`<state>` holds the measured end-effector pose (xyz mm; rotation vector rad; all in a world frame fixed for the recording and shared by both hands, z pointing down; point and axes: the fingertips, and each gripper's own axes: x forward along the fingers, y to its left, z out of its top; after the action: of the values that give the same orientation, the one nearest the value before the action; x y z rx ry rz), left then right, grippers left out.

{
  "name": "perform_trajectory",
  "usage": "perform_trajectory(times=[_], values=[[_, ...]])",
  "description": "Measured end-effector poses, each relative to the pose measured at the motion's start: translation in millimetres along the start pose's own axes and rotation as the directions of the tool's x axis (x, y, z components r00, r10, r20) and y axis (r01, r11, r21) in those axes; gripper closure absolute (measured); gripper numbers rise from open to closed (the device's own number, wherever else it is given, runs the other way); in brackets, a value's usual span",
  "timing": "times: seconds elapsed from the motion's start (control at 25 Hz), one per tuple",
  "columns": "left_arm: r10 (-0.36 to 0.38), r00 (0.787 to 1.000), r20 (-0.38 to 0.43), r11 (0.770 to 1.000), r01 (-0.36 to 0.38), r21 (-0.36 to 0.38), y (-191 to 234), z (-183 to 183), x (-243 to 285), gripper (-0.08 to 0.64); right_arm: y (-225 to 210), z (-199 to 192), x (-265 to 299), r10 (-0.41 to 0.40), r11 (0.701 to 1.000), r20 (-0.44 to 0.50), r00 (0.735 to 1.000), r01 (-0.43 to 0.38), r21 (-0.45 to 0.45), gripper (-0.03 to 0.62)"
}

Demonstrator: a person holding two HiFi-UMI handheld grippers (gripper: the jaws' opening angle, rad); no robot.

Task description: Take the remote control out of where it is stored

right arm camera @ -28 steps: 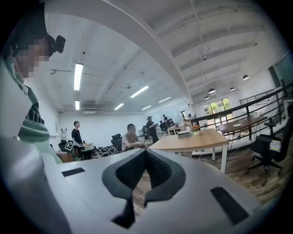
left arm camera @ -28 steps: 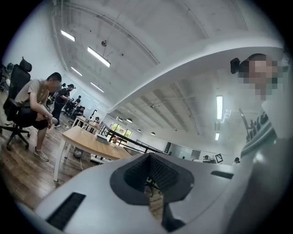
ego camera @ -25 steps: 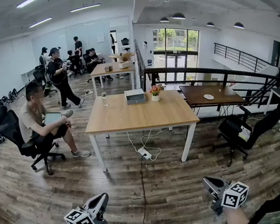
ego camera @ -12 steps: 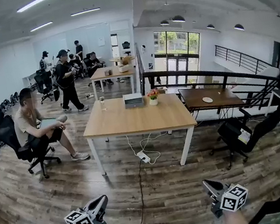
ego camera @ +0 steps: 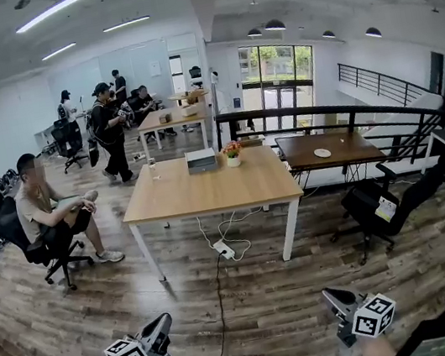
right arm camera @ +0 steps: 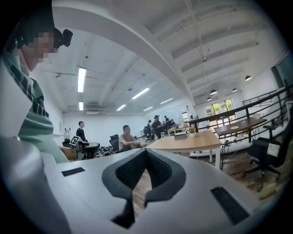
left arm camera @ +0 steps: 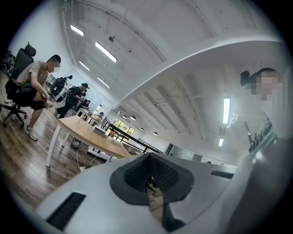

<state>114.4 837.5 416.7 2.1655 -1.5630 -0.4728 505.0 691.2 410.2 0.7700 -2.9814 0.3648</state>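
No remote control shows in any view. My left gripper (ego camera: 162, 319) and right gripper (ego camera: 329, 293) hang low at the bottom of the head view, over the wooden floor and well short of the light wooden table (ego camera: 208, 194). Both are shut with nothing between the jaws. A grey box (ego camera: 201, 161) stands at the table's far edge; what it holds cannot be seen. The left gripper (left arm camera: 147, 157) points up toward the ceiling, with the table at its far left. Beyond the right gripper (right arm camera: 145, 151) are the table and people.
A potted flower (ego camera: 232, 151) and a glass (ego camera: 152, 167) stand by the box. A power strip with cables (ego camera: 223, 250) lies under the table. A person sits on a chair (ego camera: 43, 211) at left. A black office chair (ego camera: 380, 209) and dark table (ego camera: 324, 151) are at right.
The whole scene has slid a little left in the head view. The standing person in black has walked on near the back tables. Both grippers stay low and shut.
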Motion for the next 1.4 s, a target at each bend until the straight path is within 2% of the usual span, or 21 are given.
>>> perform_trajectory(times=[0.2, 0.44, 0.68, 0.84, 1.04, 1.16, 1.4], values=[[-0.010, 0.999, -0.045, 1.000, 0.011, 0.005, -22, -19, 29, 0.557, -25, -6, -19, 0.008, 1.000, 0.003, 1.000, -0.008, 0.024, 0.588], [-0.038, 0.997, -0.068, 0.999, 0.039, 0.013, -36, -23, 64, 0.557, -52, -4, -24, 0.007, 0.999, 0.013, 1.000, -0.007, 0.035, 0.588], [-0.047, 0.995, -0.088, 0.999, 0.045, -0.020, -14, -28, 78, 0.557, -57, -8, 1, 0.008, 0.999, -0.026, 1.000, -0.007, 0.032, 0.588], [-0.064, 0.993, -0.099, 0.997, 0.061, -0.039, 23, -22, 90, 0.557, -57, -8, 35, 0.000, 1.000, -0.044, 0.999, 0.000, 0.013, 0.588], [-0.125, 0.988, -0.089, 0.989, 0.117, -0.092, 94, 3, 120, 0.557, -61, -5, 99, -0.054, 0.999, -0.062, 0.997, 0.054, -0.006, 0.588], [-0.192, 0.979, -0.065, 0.975, 0.183, -0.130, 142, 32, 147, 0.557, -65, 3, 154, -0.098, 0.995, -0.044, 0.994, 0.099, 0.000, 0.588], [-0.263, 0.960, -0.099, 0.963, 0.255, -0.086, 240, 119, 196, 0.557, -51, 52, 290, -0.108, 0.994, -0.008, 0.994, 0.108, -0.030, 0.588]])
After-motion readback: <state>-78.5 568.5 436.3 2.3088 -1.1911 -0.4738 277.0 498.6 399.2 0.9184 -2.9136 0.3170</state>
